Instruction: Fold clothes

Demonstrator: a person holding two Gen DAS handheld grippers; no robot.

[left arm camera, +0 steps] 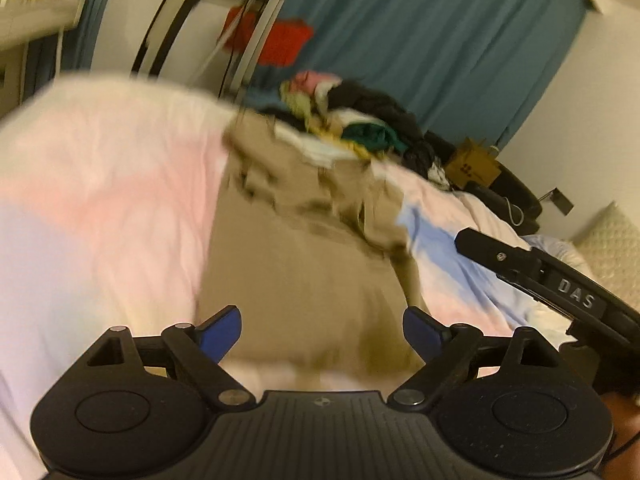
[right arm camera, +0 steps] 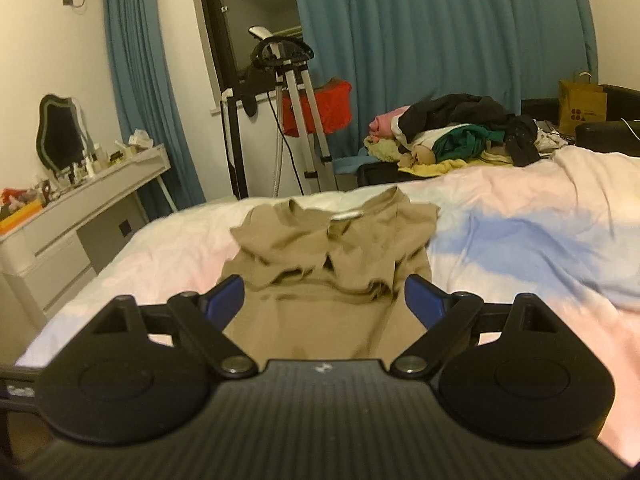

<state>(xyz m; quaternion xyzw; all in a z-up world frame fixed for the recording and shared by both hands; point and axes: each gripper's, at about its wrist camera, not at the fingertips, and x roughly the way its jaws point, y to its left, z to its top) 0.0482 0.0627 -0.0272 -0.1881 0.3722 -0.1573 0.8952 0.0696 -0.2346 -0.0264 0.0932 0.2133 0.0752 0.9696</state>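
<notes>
Both claws, left claw and right claw, gape empty over the rumpled khaki cotton garment at twelve o'clock; flatten its creases before folding.

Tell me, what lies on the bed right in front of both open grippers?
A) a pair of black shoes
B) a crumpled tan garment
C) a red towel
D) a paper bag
B: a crumpled tan garment is spread on the pastel bedsheet, ahead of the open right gripper and the open left gripper.
</notes>
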